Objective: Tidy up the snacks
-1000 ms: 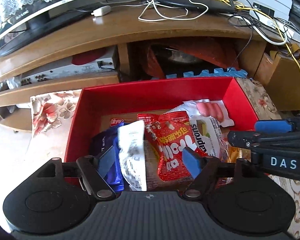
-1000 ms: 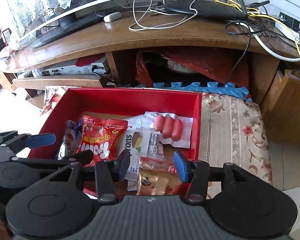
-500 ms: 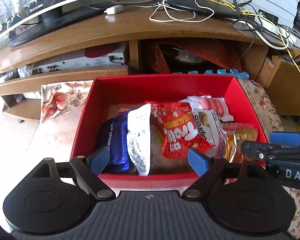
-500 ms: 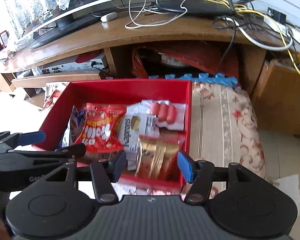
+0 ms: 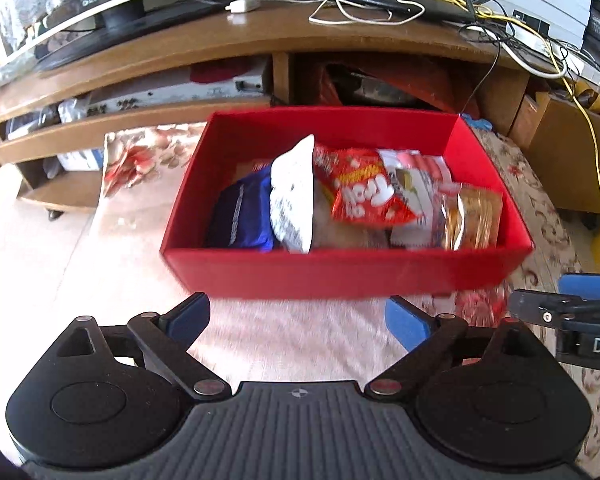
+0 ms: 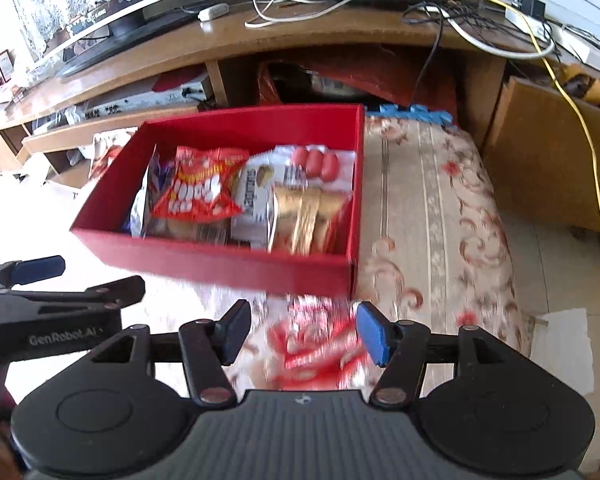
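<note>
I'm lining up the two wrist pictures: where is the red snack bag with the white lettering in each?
Left wrist view: the red snack bag lies in the middle of the red box, right of the upright white packet.
Right wrist view: the bag lies left of centre in the box, left of the sausages.
Shared landmark: the gold-wrapped pack at the box's near right corner.
</note>
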{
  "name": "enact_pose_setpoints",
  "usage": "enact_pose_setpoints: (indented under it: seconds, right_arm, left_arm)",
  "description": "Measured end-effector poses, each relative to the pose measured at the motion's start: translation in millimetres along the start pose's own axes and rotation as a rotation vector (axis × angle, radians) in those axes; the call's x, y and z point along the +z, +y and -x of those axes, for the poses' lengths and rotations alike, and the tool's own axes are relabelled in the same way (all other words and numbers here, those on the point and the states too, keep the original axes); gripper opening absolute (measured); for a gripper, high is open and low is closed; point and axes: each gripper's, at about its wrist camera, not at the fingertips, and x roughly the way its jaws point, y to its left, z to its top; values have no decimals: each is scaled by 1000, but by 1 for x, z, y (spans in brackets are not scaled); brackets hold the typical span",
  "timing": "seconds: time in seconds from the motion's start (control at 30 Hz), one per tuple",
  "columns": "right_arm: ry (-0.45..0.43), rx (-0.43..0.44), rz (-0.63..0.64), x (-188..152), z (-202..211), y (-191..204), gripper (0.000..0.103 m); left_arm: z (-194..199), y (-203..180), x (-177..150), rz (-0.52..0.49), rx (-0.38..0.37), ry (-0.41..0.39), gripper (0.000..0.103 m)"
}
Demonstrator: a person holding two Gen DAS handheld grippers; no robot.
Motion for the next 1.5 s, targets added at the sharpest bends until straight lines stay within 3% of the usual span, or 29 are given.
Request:
enact_pose_setpoints:
  seconds: [0.7, 1.5]
  right_arm:
    - [45, 7, 11, -69, 27, 11, 59]
    - [44, 39, 12, -94, 41, 25, 62]
  left_arm:
    - [32, -4, -72, -35, 9, 18, 100]
    - [52, -6, -93, -48, -2, -6, 100]
